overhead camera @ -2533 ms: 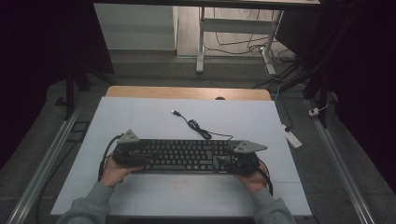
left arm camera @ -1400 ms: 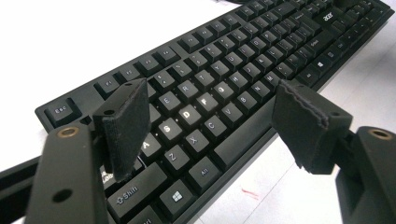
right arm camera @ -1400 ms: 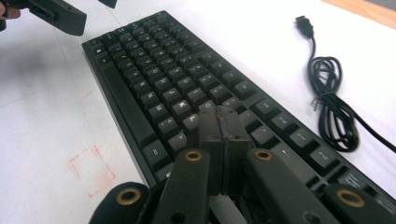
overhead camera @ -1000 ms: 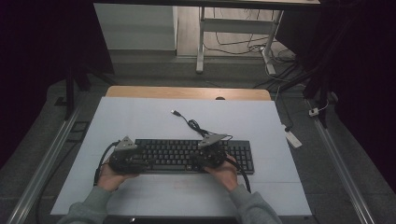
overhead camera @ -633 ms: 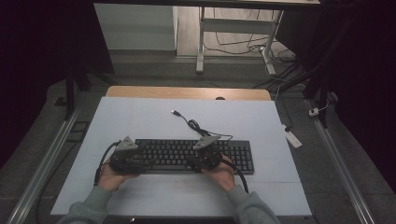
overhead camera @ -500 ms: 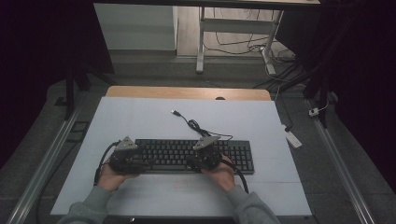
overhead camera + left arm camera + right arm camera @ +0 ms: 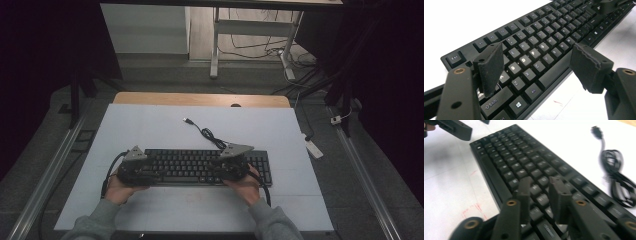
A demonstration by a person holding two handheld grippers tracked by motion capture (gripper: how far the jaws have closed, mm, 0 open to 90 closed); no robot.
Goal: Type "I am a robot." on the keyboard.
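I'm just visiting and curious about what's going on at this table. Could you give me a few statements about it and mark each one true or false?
1. A black keyboard lies on the white table. True.
2. The left gripper has its jaws shut tight. False: they stand wide apart above the keys.
3. The keyboard's cable is plugged into a computer. False: its plug lies loose on the table.
4. The right gripper is over the keys. True; its jaws have just been opening, with nothing between them.
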